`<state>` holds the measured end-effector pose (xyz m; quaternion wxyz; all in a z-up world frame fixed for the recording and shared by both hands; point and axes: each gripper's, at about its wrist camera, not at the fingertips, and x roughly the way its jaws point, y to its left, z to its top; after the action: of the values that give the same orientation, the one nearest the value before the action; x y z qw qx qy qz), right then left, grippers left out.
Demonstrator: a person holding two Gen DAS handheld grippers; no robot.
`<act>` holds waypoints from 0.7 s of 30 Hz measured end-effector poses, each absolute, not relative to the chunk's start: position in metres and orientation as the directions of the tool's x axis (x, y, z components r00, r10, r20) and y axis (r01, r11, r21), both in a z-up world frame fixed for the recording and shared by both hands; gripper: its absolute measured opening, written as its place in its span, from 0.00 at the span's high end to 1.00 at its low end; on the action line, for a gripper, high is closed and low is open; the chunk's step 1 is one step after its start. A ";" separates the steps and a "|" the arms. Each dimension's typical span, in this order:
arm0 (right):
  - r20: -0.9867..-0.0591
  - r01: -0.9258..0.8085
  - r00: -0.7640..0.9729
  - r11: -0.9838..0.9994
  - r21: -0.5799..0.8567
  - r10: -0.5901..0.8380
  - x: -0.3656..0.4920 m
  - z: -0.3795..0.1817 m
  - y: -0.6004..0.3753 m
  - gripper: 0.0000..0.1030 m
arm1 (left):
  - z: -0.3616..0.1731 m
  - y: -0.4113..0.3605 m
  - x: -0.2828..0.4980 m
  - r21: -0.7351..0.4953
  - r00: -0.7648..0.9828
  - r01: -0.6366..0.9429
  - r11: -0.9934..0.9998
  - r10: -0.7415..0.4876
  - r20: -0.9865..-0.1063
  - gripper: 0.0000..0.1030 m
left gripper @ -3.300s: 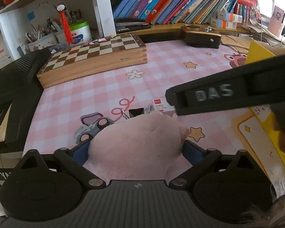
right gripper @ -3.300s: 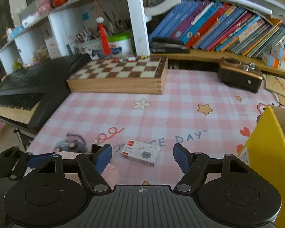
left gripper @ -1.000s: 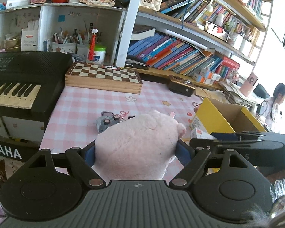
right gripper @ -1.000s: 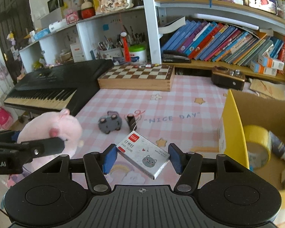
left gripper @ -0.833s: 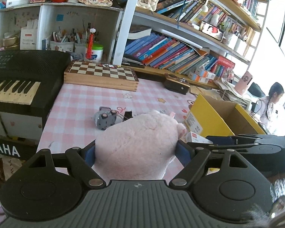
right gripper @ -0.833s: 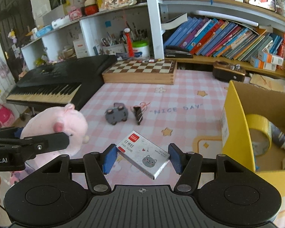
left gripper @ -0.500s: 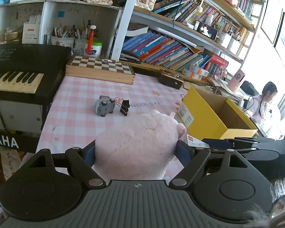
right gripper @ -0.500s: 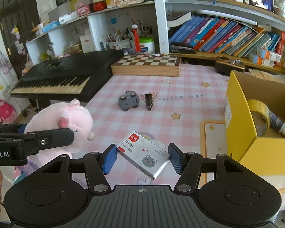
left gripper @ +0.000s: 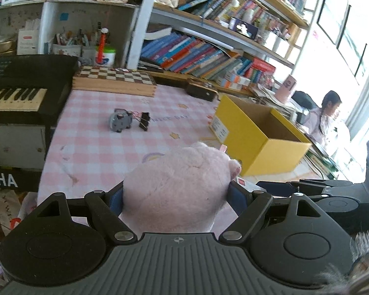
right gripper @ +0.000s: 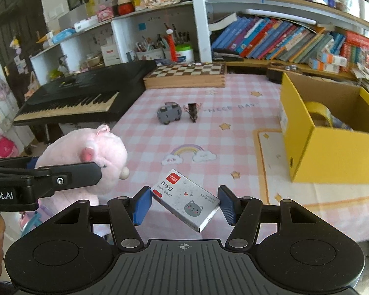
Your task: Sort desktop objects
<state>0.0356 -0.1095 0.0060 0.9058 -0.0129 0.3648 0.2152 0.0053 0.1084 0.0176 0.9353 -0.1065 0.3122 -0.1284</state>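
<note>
A pink plush toy (left gripper: 177,186) hides the left gripper's pads and the table's near edge behind it. Inside the yellow box (right gripper: 332,157), a tape roll (right gripper: 318,113) shows only in part. Small print on the staple box (right gripper: 187,200) is unreadable.

Bookshelves (right gripper: 270,36) crammed with books lined the back wall at 12 o'clock — bright windows (left gripper: 344,19) glared at 2 o'clock, a dark door (right gripper: 9,36) stood at 10 o'clock.

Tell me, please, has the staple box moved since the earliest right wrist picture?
Yes. The staple box lay on the checked tablecloth; now the right gripper holds it clear of the cloth.
</note>
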 end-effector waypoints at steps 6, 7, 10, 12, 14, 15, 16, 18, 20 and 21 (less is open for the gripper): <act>-0.668 -0.351 0.660 0.927 0.130 0.343 0.018 0.005 -0.119 0.42 | 0.015 0.097 -0.004 -0.278 0.748 0.236 0.931 -0.357 -0.559 0.22; -0.668 -0.344 0.663 0.930 0.129 0.337 0.015 0.005 -0.121 0.42 | 0.014 0.096 -0.005 -0.278 0.746 0.245 0.929 -0.364 -0.558 0.22; -0.670 -0.326 0.667 0.936 0.129 0.325 0.012 0.005 -0.124 0.42 | 0.015 0.092 -0.006 -0.279 0.739 0.267 0.923 -0.381 -0.555 0.22; -0.678 -0.313 0.663 0.940 0.136 0.318 0.010 0.003 -0.127 0.42 | 0.015 0.089 -0.006 -0.280 0.734 0.280 0.918 -0.393 -0.554 0.22; -0.685 -0.296 0.662 0.945 0.136 0.306 0.007 0.002 -0.131 0.42 | 0.014 0.086 -0.004 -0.283 0.726 0.296 0.912 -0.408 -0.554 0.22; -0.687 -0.286 0.663 0.949 0.136 0.298 0.006 0.001 -0.133 0.42 | 0.014 0.083 -0.003 -0.285 0.721 0.304 0.909 -0.415 -0.555 0.22; -0.688 -0.276 0.665 0.952 0.135 0.291 0.005 0.001 -0.135 0.42 | 0.013 0.081 -0.001 -0.286 0.715 0.314 0.905 -0.424 -0.556 0.22; -0.690 -0.253 0.670 0.958 0.134 0.273 0.003 0.000 -0.140 0.42 | 0.012 0.075 0.002 -0.286 0.704 0.336 0.898 -0.441 -0.557 0.22; -0.692 -0.228 0.675 0.964 0.134 0.256 0.002 0.000 -0.147 0.42 | 0.012 0.068 0.005 -0.283 0.693 0.360 0.889 -0.458 -0.556 0.22; -0.692 -0.216 0.678 0.967 0.134 0.247 0.001 0.000 -0.150 0.42 | 0.012 0.065 0.006 -0.282 0.688 0.373 0.884 -0.467 -0.555 0.22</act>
<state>0.0010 -0.1500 -0.0004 0.9158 0.0205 0.3807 0.1264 0.0063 0.0652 0.0122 0.9158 -0.0733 0.3214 -0.2294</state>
